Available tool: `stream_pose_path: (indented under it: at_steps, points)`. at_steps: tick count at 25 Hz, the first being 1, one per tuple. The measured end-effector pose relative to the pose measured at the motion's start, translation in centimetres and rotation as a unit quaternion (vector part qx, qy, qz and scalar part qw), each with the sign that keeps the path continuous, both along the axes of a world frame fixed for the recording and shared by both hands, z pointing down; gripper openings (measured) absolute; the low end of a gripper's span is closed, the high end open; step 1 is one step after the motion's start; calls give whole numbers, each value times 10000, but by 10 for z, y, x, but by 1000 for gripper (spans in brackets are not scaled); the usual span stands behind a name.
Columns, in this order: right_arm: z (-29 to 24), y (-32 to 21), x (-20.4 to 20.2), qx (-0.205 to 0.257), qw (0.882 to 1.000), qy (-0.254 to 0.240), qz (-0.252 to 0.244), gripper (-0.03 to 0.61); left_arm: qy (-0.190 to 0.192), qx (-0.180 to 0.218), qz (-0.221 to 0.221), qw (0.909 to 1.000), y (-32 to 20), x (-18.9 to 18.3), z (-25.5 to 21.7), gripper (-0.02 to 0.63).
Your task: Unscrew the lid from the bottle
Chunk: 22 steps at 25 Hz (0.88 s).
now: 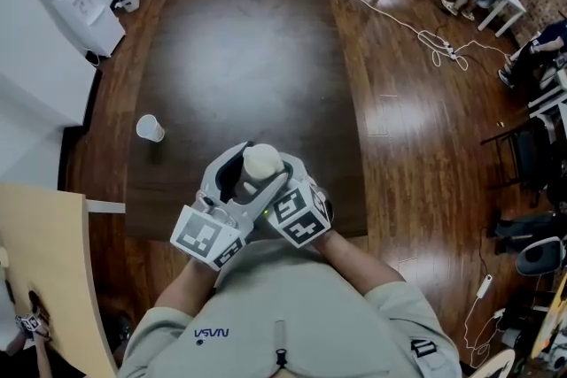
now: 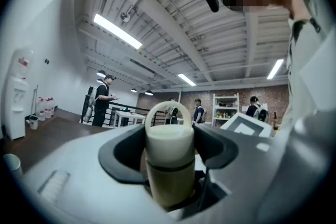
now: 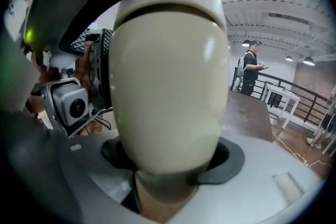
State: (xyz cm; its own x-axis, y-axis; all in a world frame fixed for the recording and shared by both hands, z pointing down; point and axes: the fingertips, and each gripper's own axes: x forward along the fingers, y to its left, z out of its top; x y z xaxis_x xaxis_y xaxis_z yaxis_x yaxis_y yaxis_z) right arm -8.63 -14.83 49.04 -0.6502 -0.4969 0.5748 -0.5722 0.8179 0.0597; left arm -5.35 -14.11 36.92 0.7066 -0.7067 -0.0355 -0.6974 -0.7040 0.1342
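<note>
A cream bottle [image 1: 262, 162] is held upright over the near edge of the dark table [image 1: 239, 57], between both grippers. In the left gripper view its lid [image 2: 169, 139], with a loop handle on top and a dark seam below, sits between the black pads [image 2: 123, 152]. My left gripper [image 2: 169, 150] is shut on the lid. In the right gripper view the bottle's wide body [image 3: 168, 76] fills the middle, and my right gripper [image 3: 170, 160] is shut on it. Seen from the head, the left gripper [image 1: 232, 183] and right gripper [image 1: 285, 181] meet round the bottle.
A white cup [image 1: 150, 128] lies on the table's left side. A water dispenser [image 1: 75, 0] stands at the far left wall and a light wooden panel [image 1: 44, 261] at the near left. A white cable [image 1: 425, 35] runs over the floor at right.
</note>
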Motion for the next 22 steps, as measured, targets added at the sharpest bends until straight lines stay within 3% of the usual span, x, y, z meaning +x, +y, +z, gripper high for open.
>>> stream_pose_path:
  at_steps: [4, 7, 10, 13, 15, 19, 22]
  points:
    - [4, 2, -1, -68, 10000, 30, -49, 301, 53, -69, -68, 9999, 1, -2, 4, 295]
    - [3, 6, -1, -148, 9996, 4, -234, 299, 48, -46, 154, 9999, 3, 1, 3, 290]
    - [-3, 17, -5, -346, 9965, -121, -750, 301, 143, -48, 610, 9980, 10, 3, -2, 315]
    - [-10, 36, -8, -605, 9865, -197, -1508, 301, 473, -120, 1187, 9917, 19, 1, -11, 341]
    - [-16, 53, -9, -667, 9751, -204, -2105, 301, 651, -198, 1791, 9815, 30, 1, -20, 343]
    - [-33, 90, -11, -961, 9378, -476, -3303, 299, 639, -152, 3176, 9460, 63, 4, -40, 347]
    - [-44, 110, -11, -1188, 9128, -576, -3865, 301, 658, -66, 3684, 9273, 73, 1, -54, 347]
